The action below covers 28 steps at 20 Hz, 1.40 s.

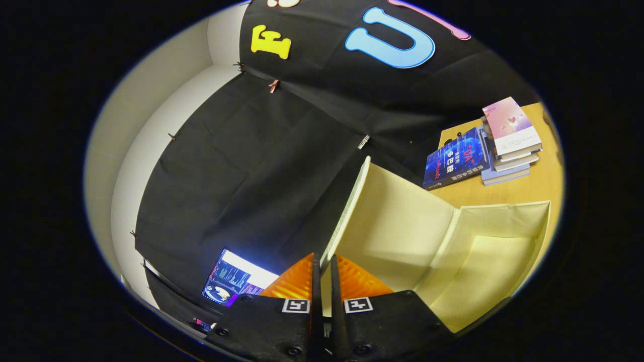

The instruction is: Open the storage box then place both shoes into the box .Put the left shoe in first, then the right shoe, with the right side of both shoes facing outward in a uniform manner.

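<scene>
One wooden worktop (pixel 546 183) carries everything in sight, and the cream storage box (pixel 483 251) takes up most of it, lying just ahead of the fingers and to their right. Its interior is exposed and holds nothing; no shoes are in it. The box lid (pixel 392 221), a broad cream flap with a ribbed edge, stands raised, and that edge runs straight down into the narrow gap between the fingers. The gripper (pixel 322 274) is nearly closed and appears to pinch the lid's rim, though the contact itself is hidden at the tips. Judging by its thin walls and soft folds, the box looks light and somewhat floppy, likely to shift if pulled sideways, so the stiffened rim seems the best place to hold. Beyond the box, a stack of books (pixel 508 143) rests near the worktop's far corner.
</scene>
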Motion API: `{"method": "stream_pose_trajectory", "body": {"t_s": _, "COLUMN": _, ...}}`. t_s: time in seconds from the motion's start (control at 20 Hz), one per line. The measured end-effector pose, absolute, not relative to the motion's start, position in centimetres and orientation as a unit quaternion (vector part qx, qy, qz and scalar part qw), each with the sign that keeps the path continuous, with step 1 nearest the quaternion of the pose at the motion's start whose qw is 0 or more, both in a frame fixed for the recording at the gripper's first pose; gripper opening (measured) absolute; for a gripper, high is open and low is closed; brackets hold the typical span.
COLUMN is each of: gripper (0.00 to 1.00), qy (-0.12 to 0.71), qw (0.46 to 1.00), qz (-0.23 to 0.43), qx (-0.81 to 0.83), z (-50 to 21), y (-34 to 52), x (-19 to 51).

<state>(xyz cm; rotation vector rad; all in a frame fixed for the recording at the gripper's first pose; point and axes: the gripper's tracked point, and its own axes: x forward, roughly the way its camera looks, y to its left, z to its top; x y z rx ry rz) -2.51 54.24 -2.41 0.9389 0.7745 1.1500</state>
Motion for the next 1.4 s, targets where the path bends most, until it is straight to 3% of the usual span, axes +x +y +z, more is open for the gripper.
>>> {"method": "stream_pose_trajectory", "body": {"t_s": 0.1, "gripper": 0.15, "qy": 0.348, "qw": 0.672, "qz": 0.510, "qx": 0.408, "z": -2.8, "y": 55.1, "x": -2.7}}
{"method": "stream_pose_trajectory", "body": {"t_s": 0.3, "gripper": 0.41, "qy": 0.351, "qw": 0.673, "qz": 0.516, "qx": 0.397, "z": -3.3, "y": 56.1, "x": -3.1}}
{"method": "stream_pose_trajectory", "body": {"t_s": 0.4, "gripper": 0.60, "qy": 0.352, "qw": 0.673, "qz": 0.520, "qx": 0.391, "z": -3.4, "y": 55.9, "x": -3.5}}
{"method": "stream_pose_trajectory", "body": {"t_s": 0.45, "gripper": 0.74, "qy": 0.345, "qw": 0.680, "qz": 0.518, "qx": 0.386, "z": -3.5, "y": 55.7, "x": -3.2}}
{"method": "stream_pose_trajectory", "body": {"t_s": 0.55, "gripper": 0.88, "qy": 0.326, "qw": 0.707, "qz": 0.509, "qx": 0.366, "z": -4.0, "y": 54.6, "x": -2.8}}
{"method": "stream_pose_trajectory", "body": {"t_s": 0.7, "gripper": 0.96, "qy": 0.293, "qw": 0.769, "qz": 0.476, "qx": 0.309, "z": -5.5, "y": 50.7, "x": -1.9}}
{"method": "stream_pose_trajectory", "body": {"t_s": 1.0, "gripper": 0.96, "qy": 0.269, "qw": 0.873, "qz": 0.370, "qx": 0.168, "z": -10.9, "y": 38.9, "x": -2.2}}
{"method": "stream_pose_trajectory", "body": {"t_s": 1.4, "gripper": 0.96, "qy": 0.355, "qw": 0.909, "qz": 0.212, "qx": 0.049, "z": -22.2, "y": 23.9, "x": -5.8}}
